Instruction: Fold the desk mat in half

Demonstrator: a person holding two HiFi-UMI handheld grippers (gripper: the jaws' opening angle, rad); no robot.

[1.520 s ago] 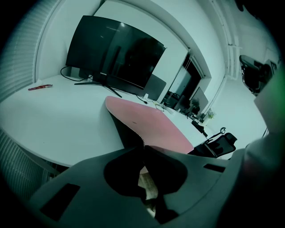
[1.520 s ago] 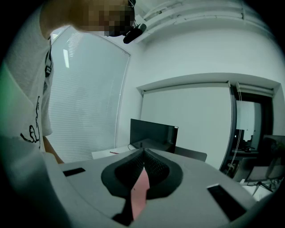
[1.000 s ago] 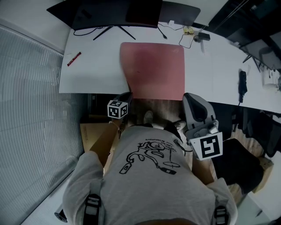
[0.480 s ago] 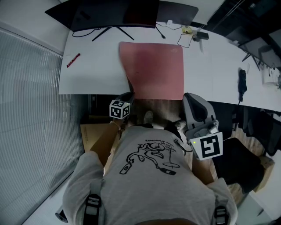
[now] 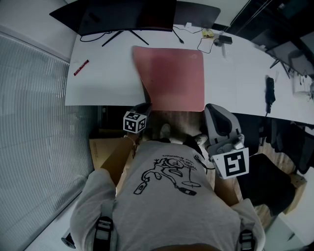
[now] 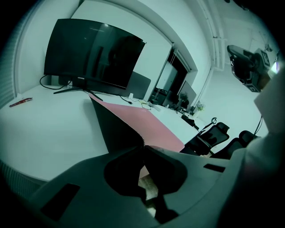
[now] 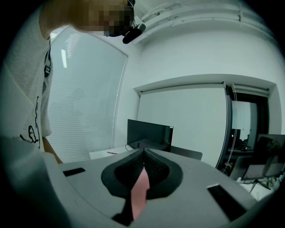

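- My left gripper [image 6: 143,148] is clamped shut on the near left corner of the desk mat [image 5: 171,78]. The jaws meet right on the edge, with the black underside rising on one side and the pink top on the other.
- The right gripper [image 7: 143,156] is the same story. It's pinched tight on the near right corner, and a strip of pink runs down between the pads.
- I'm holding both near corners so the front edge stays stretched as one straight line. That way it should carry over evenly instead of sagging in the middle.
- Most of the mat lies flat on the white desk [image 5: 103,78], pink side up. Its far edge sits just short of the monitor [image 5: 127,14] stand.
- The near edge is at the desk's front edge and lifted. Along the left side you can see the dark underside peeling up.
- My guess is the fold has barely started. The next bit calls for lifting up and forward toward the monitor, and the mat might slide rather than crease.
- The red pen [image 5: 82,66] is well off to the left, out of the way.
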